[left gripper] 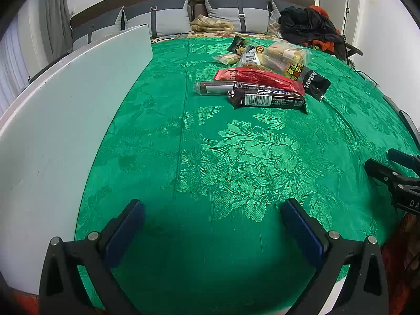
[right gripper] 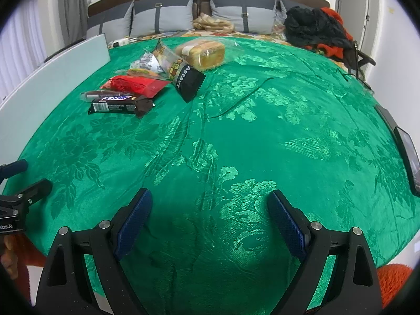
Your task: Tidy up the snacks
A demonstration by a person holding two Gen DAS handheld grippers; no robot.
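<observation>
A heap of snacks lies at the far side of the green tablecloth [left gripper: 236, 157]: a brown chocolate bar [left gripper: 270, 100] nearest, a clear-wrapped dark roll [left gripper: 220, 87], a red pack [left gripper: 260, 77], a black Astavr packet [left gripper: 313, 82] and a clear bag of bread [left gripper: 281, 55]. In the right wrist view the same chocolate bar [right gripper: 118, 106], red pack [right gripper: 136, 85], black packet [right gripper: 187, 82] and bread bag [right gripper: 203, 52] sit far left. My left gripper [left gripper: 212, 207] is open over bare cloth, well short of the snacks. My right gripper [right gripper: 210, 197] is open too, empty.
A white board [left gripper: 65, 110] covers the table's left part. A dark phone-like slab [right gripper: 408, 155] lies at the right edge. Behind the table are a sofa with grey cushions [left gripper: 162, 18] and a pile of black and orange clothes [left gripper: 312, 26].
</observation>
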